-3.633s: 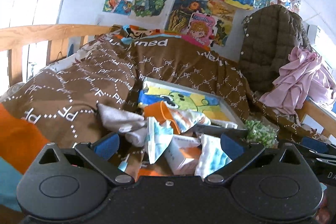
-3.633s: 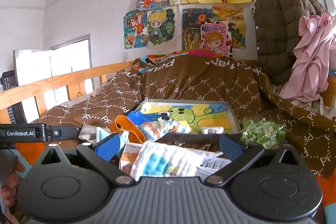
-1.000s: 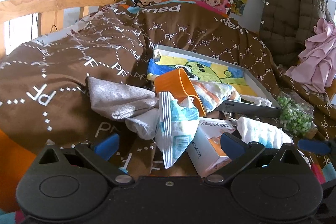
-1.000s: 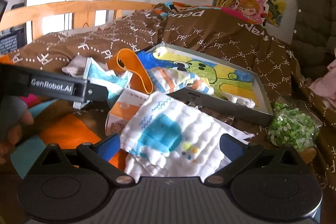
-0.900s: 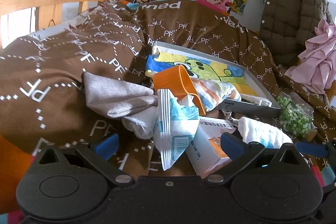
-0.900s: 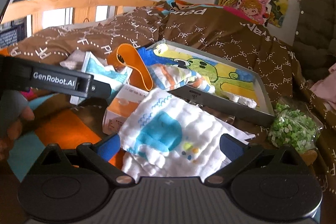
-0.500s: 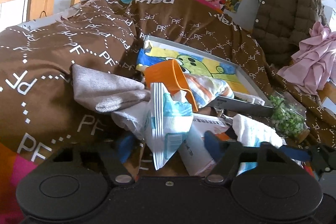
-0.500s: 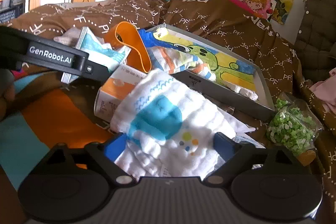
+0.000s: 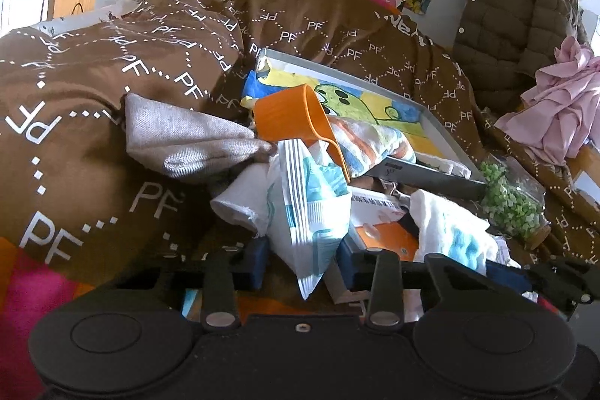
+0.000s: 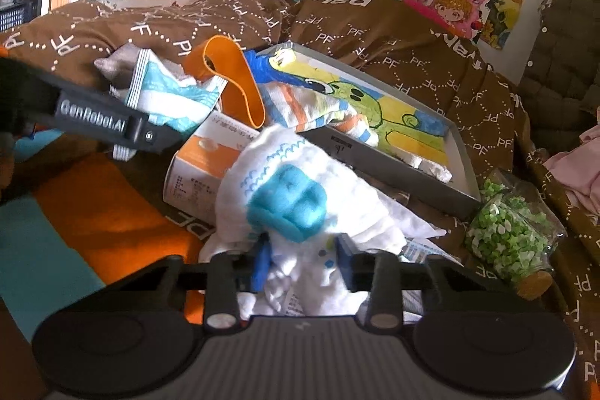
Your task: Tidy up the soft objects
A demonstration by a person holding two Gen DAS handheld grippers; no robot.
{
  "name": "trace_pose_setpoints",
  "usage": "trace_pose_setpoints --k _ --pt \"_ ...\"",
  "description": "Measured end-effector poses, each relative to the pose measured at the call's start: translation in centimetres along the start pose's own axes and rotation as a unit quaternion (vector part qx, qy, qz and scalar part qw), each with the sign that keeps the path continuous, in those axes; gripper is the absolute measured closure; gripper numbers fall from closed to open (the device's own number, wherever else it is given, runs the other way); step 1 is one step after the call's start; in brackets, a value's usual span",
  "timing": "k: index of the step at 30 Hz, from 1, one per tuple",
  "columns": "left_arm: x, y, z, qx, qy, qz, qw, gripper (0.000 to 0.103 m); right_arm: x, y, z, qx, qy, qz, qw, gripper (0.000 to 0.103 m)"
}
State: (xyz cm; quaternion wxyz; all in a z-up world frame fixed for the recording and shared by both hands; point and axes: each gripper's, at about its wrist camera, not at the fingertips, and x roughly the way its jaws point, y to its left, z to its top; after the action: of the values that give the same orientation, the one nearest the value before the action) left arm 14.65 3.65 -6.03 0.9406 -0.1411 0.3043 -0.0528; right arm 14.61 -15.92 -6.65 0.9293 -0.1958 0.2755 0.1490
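Here the right hand-held gripper [image 10: 302, 259] pinches the white cloth [image 10: 296, 208]; the left [image 9: 303, 263] clamps the packet [image 9: 311, 212].

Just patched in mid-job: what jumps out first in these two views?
The right claw is closing on a white cloth with a blue patch, bunched right in front of it. The left claw straddles a white-and-blue packet. Behind both, an orange cup tips against the grey tray on the brown quilt.

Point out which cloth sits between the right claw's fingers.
The white quilted cloth with the blue patch; the grey woven cloth and orange-striped cloth lie farther back.
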Motion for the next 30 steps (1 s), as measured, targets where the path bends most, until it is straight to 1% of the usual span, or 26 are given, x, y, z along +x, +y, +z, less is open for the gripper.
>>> trace_pose_setpoints --k 1,2,5,11,15,19,21,25,28,30 --pt "-0.1 -0.2 -0.1 0.003 0.000 0.000 1.0000 0.066 0.0 -0.1 0.0 0.003 0.000 0.001 1.000 0.075" --pt "-0.2 -0.3 -0.2 0.005 0.000 0.001 1.0000 0.067 -0.1 -0.2 0.1 0.006 -0.001 0.000 1.000 0.077" --pt "-0.5 -0.7 -0.5 0.012 0.002 0.006 0.9999 0.067 -0.4 -0.4 0.1 0.010 -0.005 0.001 1.000 0.081" --pt "-1.1 -0.5 -0.9 -0.012 0.015 0.002 0.9998 0.066 -1.1 -0.7 0.1 0.022 -0.014 0.002 1.000 0.082" --pt "-1.2 -0.7 -1.0 -0.009 0.017 0.003 0.9998 0.068 -1.5 -0.8 0.2 0.023 -0.023 0.001 0.999 0.084" --pt "-2.3 -1.7 -1.8 0.020 0.025 0.023 0.9992 0.069 -2.3 -0.9 0.1 0.028 -0.033 -0.001 0.999 0.084" --pt "-2.8 -2.3 -2.4 0.034 0.032 0.022 0.9987 0.069 -2.7 -1.2 0.1 0.034 -0.038 0.000 0.999 0.084" --pt "-3.3 -3.6 -3.3 0.076 0.030 0.027 0.9963 0.069 -3.5 -1.3 0.0 0.039 -0.048 -0.003 0.998 0.084" --pt "-3.5 -4.2 -3.8 0.103 0.025 0.038 0.9937 0.066 -4.1 -1.6 0.0 0.043 -0.058 -0.005 0.997 0.084" --pt "-3.5 -4.3 -3.9 0.105 0.029 0.038 0.9933 0.063 -4.5 -1.7 0.0 0.045 -0.066 -0.005 0.997 0.084"
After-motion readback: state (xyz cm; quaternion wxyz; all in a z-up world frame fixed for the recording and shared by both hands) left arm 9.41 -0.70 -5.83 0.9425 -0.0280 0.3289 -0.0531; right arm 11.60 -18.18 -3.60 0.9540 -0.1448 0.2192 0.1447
